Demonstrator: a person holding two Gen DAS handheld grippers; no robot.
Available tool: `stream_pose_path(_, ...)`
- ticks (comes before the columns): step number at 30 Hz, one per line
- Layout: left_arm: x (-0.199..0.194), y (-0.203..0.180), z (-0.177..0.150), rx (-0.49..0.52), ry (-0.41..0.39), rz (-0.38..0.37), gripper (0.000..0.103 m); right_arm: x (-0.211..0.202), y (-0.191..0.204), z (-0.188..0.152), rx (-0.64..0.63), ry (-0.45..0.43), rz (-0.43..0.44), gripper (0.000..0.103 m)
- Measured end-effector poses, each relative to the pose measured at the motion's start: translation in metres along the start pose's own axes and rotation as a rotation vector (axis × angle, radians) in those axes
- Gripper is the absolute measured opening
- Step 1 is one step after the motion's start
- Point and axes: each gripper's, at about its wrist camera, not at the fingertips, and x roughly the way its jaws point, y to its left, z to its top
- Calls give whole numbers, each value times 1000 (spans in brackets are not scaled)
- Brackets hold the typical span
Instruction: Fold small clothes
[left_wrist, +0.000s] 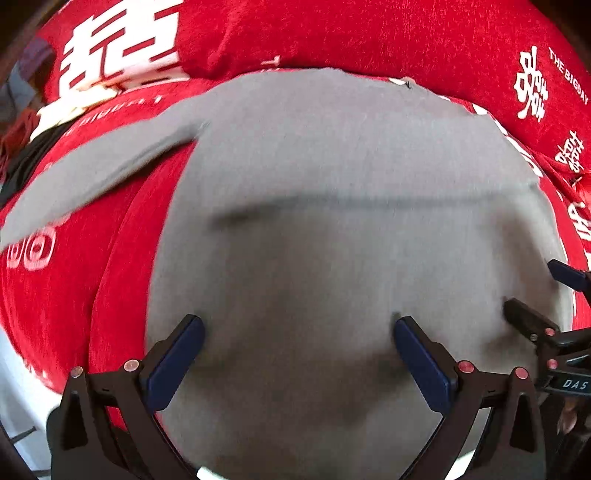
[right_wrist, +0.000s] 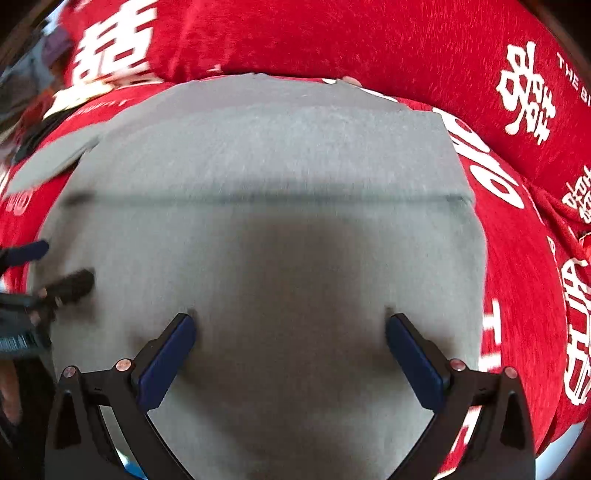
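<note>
A plain grey long-sleeved knit garment (left_wrist: 332, 221) lies flat on a red fabric cover printed with white characters (left_wrist: 406, 37), which appears to be bedding or a cushioned seat; which one cannot be told. The garment's lower half is doubled up over the body, leaving a straight hem line (right_wrist: 258, 199) running crosswise to both cameras.

The left gripper (left_wrist: 299, 354) stands with its fingers spread wide, blue pads (left_wrist: 177, 362) resting on or just above the grey cloth, holding nothing. The right gripper (right_wrist: 290, 350) is likewise spread wide and empty over the same panel. Contact with the cloth cannot be confirmed in either view. The two tools sit side by side, near each other, at the near edge of the garment.

One sleeve (left_wrist: 92, 173) extends outward to the left, lying off the body on the red cover, its long axis slanting away from the torso. No sleeve shows on the right side; that edge (right_wrist: 472, 229) looks clean.

Judgement: the outstanding step is bringing the loose sleeve across the body. It lies ahead and to the left of the left gripper's fingers, so that hand is the nearer. Both frames are motion-blurred, so fine edges are uncertain.
</note>
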Motion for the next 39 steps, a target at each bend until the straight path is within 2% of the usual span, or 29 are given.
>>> stream_pose_path(4,-6,11,-16,-11,51,10,103,-14,0,-34,-69,30,-1,103)
stream_pose_path(6,-10,13,-10,-7,37,15,103,-17,-2,-35,-84,84,2,103)
stream_pose_path(7,-13,13,-4,-4,10,20,103,-20,-5,-32,-68,85,5,103)
stream_pose_path(9,-17,13,21,-28,-42,18,103,-31,-13,-14,-13,42,15,103)
stream_pose_path(12,-13,1,62,-62,-67,-56,103,-34,-21,23,52,-9,11,103)
stream_pose_path(15,0,-18,103,-65,-75,-107,103,-20,-21,67,87,-23,-21,103)
stream_pose_path(18,20,-22,135,-103,-18,-185,103,3,-21,103,135,-6,-38,103)
stream_pose_path(20,38,-23,147,-121,37,-207,103,22,-24,119,173,36,-47,103)
stream_pose_path(22,53,-18,148,-117,62,-171,103,42,-30,129,199,91,-57,103)
stream_pose_path(24,52,-19,147,-34,26,-128,103,50,-33,127,212,113,-89,103)
stream_pose_path(27,48,-13,133,74,12,-63,103,47,-50,115,252,87,-72,103)
stream_pose_path(28,47,-8,132,78,11,-63,103,44,-54,111,248,83,-83,102)
stream_pose_path(31,32,17,139,7,-12,-142,103,33,-59,110,274,69,-119,103)
stream_pose_path(34,23,34,168,-83,-69,-175,103,23,-48,125,322,-1,-90,103)
stream_pose_path(37,39,38,197,-94,-60,-165,103,26,-19,150,288,-30,-80,103)
stream_pose_path(39,66,52,211,-134,5,-106,103,31,1,161,247,-30,-76,103)
